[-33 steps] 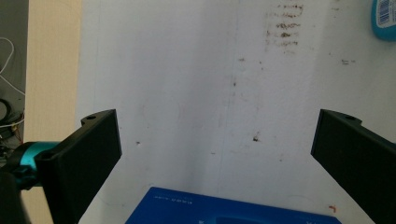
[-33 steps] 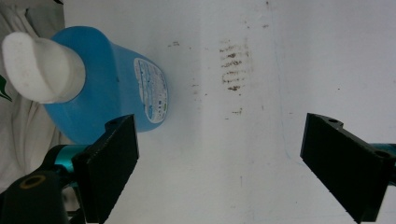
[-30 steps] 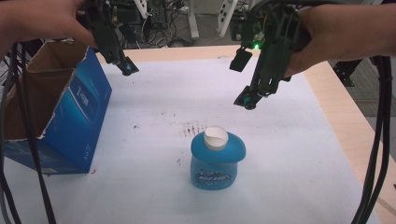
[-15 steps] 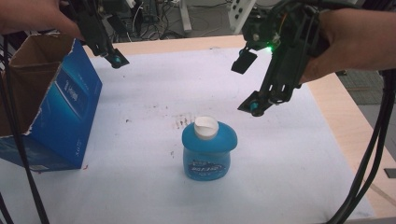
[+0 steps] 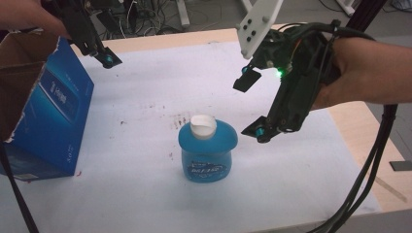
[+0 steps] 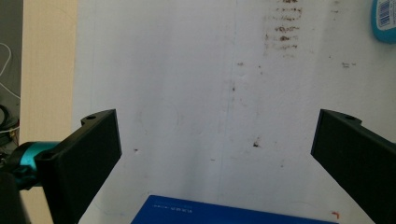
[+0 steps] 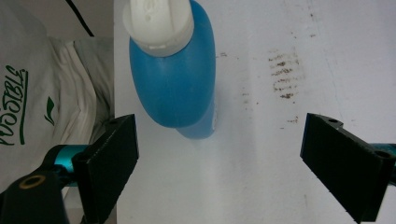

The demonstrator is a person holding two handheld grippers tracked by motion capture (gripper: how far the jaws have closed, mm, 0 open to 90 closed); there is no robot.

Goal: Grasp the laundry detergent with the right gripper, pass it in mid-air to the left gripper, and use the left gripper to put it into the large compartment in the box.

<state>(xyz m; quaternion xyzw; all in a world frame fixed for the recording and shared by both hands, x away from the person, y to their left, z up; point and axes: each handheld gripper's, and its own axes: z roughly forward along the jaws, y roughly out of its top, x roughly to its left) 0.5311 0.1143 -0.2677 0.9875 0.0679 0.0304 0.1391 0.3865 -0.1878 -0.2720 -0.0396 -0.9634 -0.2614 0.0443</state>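
Note:
A blue bottle (image 5: 208, 154) with a white cap (image 5: 203, 126) stands upright on the white mat. My right gripper (image 5: 252, 106) hovers just to its right with its jaws open and nothing between them. In the right gripper view the bottle (image 7: 180, 79) lies ahead, left of centre and beyond the open gripper (image 7: 219, 163). My left gripper (image 5: 104, 57) hangs at the far left above the mat, beside an open blue cardboard box (image 5: 53, 116). In its own view the left gripper (image 6: 219, 158) is open wide over bare mat, with the box's edge (image 6: 233, 215) below and the bottle (image 6: 385, 18) far off.
The white mat (image 5: 145, 97) is stained with dark specks near its middle. Bare wooden table (image 5: 359, 126) shows along the right and far edges. Black cables (image 5: 369, 170) trail down from the right gripper. A person's white shirt (image 7: 37, 93) shows past the table's near edge.
My right gripper has come down and in toward the bottle, jaws still open. The left gripper has stayed beside the box.

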